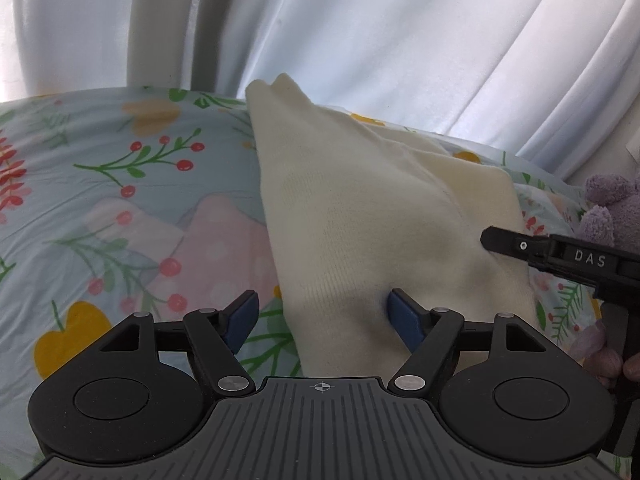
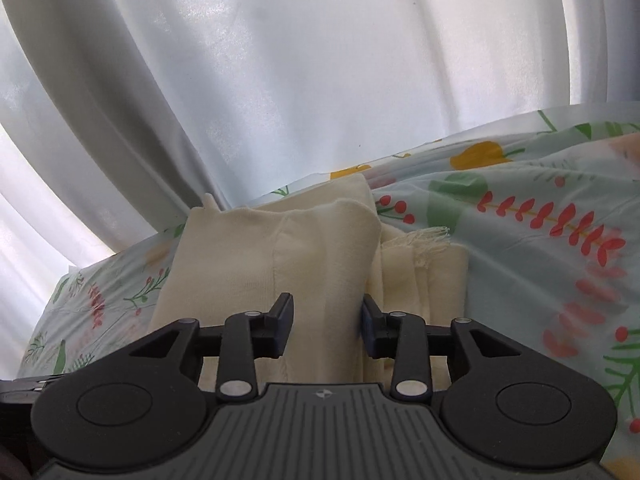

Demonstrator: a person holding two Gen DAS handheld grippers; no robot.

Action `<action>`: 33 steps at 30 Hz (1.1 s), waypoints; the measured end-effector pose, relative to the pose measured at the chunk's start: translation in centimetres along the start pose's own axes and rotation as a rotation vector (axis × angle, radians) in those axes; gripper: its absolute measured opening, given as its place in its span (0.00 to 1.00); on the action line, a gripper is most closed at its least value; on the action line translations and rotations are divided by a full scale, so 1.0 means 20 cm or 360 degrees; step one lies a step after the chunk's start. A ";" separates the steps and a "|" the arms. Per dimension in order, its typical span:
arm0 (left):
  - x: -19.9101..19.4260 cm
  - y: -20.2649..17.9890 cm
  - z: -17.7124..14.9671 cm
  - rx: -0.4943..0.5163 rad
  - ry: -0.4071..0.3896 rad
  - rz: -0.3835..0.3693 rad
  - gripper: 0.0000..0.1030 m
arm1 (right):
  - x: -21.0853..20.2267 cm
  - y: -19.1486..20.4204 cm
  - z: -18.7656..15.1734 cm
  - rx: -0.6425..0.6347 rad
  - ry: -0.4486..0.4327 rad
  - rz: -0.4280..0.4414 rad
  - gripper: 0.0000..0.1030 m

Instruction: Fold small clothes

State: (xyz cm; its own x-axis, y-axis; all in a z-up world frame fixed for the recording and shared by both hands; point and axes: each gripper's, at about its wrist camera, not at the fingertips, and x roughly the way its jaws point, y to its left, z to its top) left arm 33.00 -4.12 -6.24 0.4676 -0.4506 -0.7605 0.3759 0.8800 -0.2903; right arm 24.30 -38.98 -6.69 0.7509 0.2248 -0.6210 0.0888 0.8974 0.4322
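The left gripper stands released, wide, its right blue pad touching a fold of the cream knitted garment, the left pad over the floral light-blue bedsheet. The right gripper is parted, cloth between its pads but not pinched. The garment lies folded on the sheet; beyond hang white curtains, a purple plush toy beside

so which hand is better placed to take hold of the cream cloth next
Right, probably. The right tool sits squarely over the cream cloth, a raised fold between its open blue pads. The left tool straddles only the cloth's edge, one pad over the floral sheet.
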 end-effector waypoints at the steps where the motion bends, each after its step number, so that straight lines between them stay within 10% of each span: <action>1: 0.00 0.00 0.00 0.0001 0.0003 0.0000 0.75 | 0.00 0.00 -0.01 -0.0018 0.0016 -0.0008 0.32; 4: 0.01 -0.03 0.01 0.0019 0.0010 0.0009 0.74 | 0.01 0.08 -0.05 -0.0154 -0.0021 -0.0110 0.13; 11: 0.00 -0.04 -0.01 0.0083 0.0031 0.0023 0.75 | 0.00 0.11 -0.11 -0.0292 -0.0138 -0.0380 0.13; 21: -0.08 0.01 -0.12 0.0015 0.0098 -0.0064 0.74 | -0.33 0.00 -0.24 -0.0092 -0.0102 0.0075 0.25; 33: -0.08 0.02 -0.12 0.0000 0.0142 -0.0091 0.72 | -0.21 0.12 -0.33 -0.0562 0.0087 0.0030 0.09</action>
State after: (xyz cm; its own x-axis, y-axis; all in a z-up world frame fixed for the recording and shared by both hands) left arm 30.46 -2.69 -6.46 0.3723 -0.4848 -0.7914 0.4000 0.8533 -0.3345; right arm 17.06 -35.30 -7.48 0.7131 0.2542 -0.6533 -0.1639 0.9666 0.1971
